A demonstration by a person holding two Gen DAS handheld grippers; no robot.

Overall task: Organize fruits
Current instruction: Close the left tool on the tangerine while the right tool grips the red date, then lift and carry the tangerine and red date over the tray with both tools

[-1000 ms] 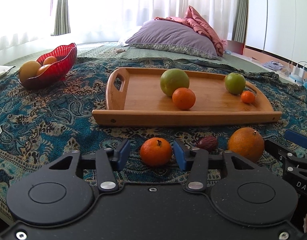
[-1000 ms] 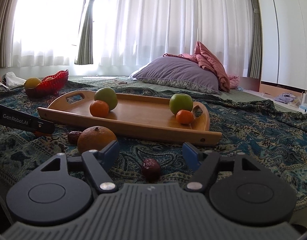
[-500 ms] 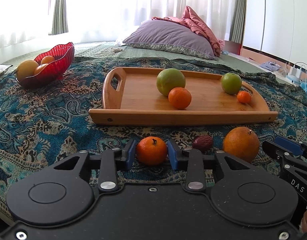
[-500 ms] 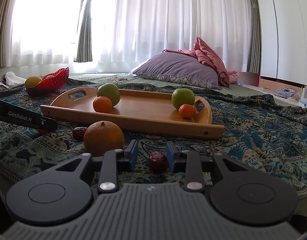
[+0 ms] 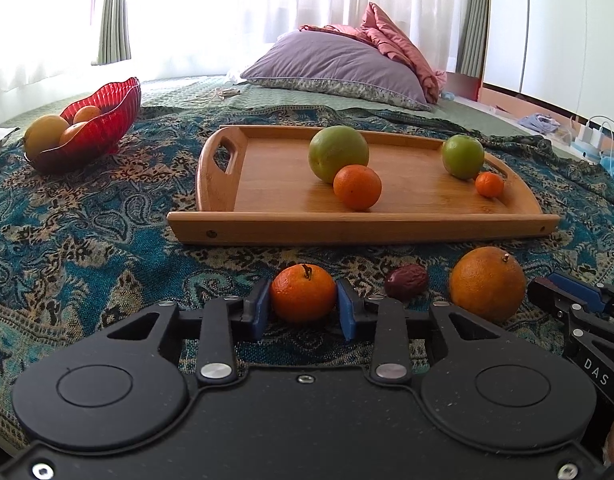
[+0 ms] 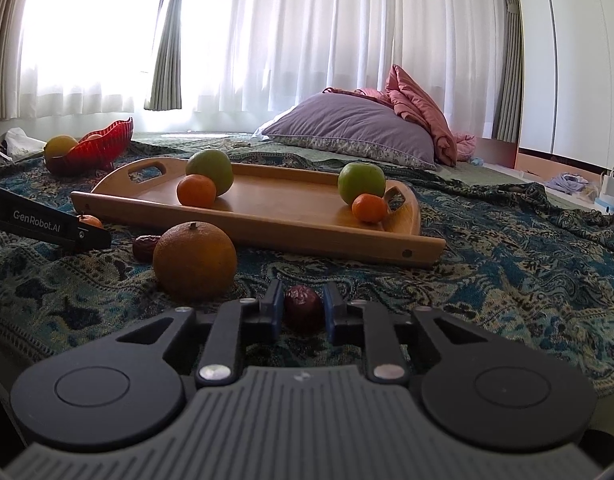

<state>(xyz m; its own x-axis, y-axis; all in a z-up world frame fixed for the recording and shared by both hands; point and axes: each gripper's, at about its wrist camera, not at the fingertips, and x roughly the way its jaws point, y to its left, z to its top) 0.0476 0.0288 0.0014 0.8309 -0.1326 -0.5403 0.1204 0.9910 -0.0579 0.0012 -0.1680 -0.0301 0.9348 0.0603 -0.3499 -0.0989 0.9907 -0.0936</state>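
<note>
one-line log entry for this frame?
left gripper: shut on tangerine | right gripper: shut on date | both fruits on blanket

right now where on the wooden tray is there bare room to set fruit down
The wooden tray is bare at its left end, between the handle cutout and the big green fruit, and mid-floor toward the green apple. The right end is crowded.

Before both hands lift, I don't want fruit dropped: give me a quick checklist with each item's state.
1. Left gripper jaws pressed on the mandarin: ok.
2. Right gripper jaws shut on the red date: ok.
3. Free floor on the wooden tray: ok.
4. Big orange clear of right jaws: ok, but close.
5. Grip firm enough to lift: cannot tell.
</note>
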